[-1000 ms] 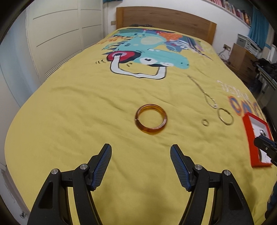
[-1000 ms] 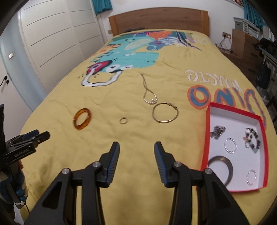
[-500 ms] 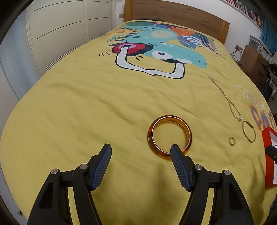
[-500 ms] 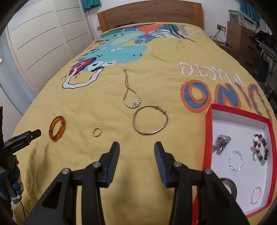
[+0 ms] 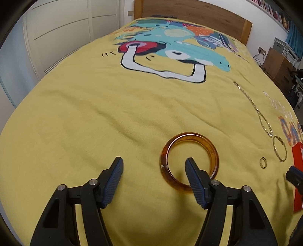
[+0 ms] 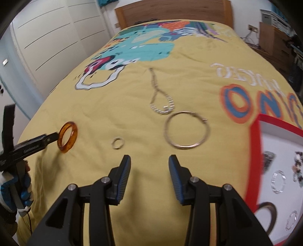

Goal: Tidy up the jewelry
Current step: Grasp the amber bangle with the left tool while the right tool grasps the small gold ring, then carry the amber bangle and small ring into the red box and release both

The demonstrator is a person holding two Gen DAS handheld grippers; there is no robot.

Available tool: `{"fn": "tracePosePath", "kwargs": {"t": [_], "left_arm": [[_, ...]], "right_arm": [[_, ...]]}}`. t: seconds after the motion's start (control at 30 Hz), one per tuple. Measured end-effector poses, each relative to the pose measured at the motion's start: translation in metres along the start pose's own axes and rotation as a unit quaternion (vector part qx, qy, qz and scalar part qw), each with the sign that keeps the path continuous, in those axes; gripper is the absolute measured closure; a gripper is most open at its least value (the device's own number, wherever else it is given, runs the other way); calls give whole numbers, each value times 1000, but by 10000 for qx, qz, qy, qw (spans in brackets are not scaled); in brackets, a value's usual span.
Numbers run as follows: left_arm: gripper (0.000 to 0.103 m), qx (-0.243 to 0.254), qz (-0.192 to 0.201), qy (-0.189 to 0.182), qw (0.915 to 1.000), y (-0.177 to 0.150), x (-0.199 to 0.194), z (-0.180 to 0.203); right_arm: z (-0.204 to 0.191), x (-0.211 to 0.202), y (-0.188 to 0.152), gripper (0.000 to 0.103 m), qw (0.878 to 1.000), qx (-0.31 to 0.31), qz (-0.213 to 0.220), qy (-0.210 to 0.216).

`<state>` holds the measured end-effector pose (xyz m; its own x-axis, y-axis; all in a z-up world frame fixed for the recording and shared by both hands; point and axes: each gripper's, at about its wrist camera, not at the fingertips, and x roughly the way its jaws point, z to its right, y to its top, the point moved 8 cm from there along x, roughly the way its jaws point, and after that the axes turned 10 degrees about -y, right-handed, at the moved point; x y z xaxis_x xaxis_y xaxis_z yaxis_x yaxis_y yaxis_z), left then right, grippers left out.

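Note:
An amber bangle [image 5: 189,160] lies on the yellow bedspread [image 5: 94,113]. My left gripper [image 5: 153,163] is open; its right finger [image 5: 195,176] reaches inside the bangle's ring and its left finger stands outside. The bangle also shows in the right wrist view [image 6: 67,136]. My right gripper [image 6: 149,162] is open and empty, short of a thin gold hoop [image 6: 187,132] and a small ring [image 6: 117,142]. A beaded chain necklace [image 6: 161,98] lies beyond the hoop. The red-rimmed white box [image 6: 254,143] holds several jewelry pieces.
The bed has a wooden headboard [image 6: 174,11] at the far end. White wardrobe doors [image 5: 62,34] stand to the left. A wooden cabinet [image 6: 272,39] stands to the right of the bed.
My left gripper has moved forward and right, so its right finger now sits inside the bangle. My right gripper has moved forward toward the gold hoop and small ring.

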<state>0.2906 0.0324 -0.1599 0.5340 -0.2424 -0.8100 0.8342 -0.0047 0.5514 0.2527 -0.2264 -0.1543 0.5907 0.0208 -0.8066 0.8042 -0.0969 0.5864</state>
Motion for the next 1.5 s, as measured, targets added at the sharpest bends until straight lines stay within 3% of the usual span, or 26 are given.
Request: {"fn": "tracePosePath", "kwargs": {"t": [0.3,0.4,0.47,0.53,0.6,0.63,0.9,1.2,1.5], "left_arm": [[59,47,-284,-184,9994,-2,25,0],[75,81,-317,-235,9992,0,28,3],[91,115,-345,-275,9990,0,29,6],[93,143,-339,-274,9989,1,29,9],[93,165,-326,-291,9989,0,26,11],[93,166,-313,-294,9989,-1,24,11],[94,266,-169,-273,9991,-6,-7,25],[94,515,106,-388,9979,-11,-62,59],[94,974,270,-804,9916,-24,-103,138]], "right_arm": [[-48,35,3,63,9988,-381,-151,250],[-54,42,7,64,9988,-393,-158,259],[-58,48,10,64,9986,-436,-164,241],[-61,52,10,69,9983,-507,-190,222],[-63,54,8,82,9979,-572,-229,197],[-63,54,7,84,9979,-568,-240,200],[-59,24,4,84,9981,-527,-110,301],[-39,-49,4,84,9987,-326,338,187],[36,-122,-20,84,9972,164,680,-277]]}}
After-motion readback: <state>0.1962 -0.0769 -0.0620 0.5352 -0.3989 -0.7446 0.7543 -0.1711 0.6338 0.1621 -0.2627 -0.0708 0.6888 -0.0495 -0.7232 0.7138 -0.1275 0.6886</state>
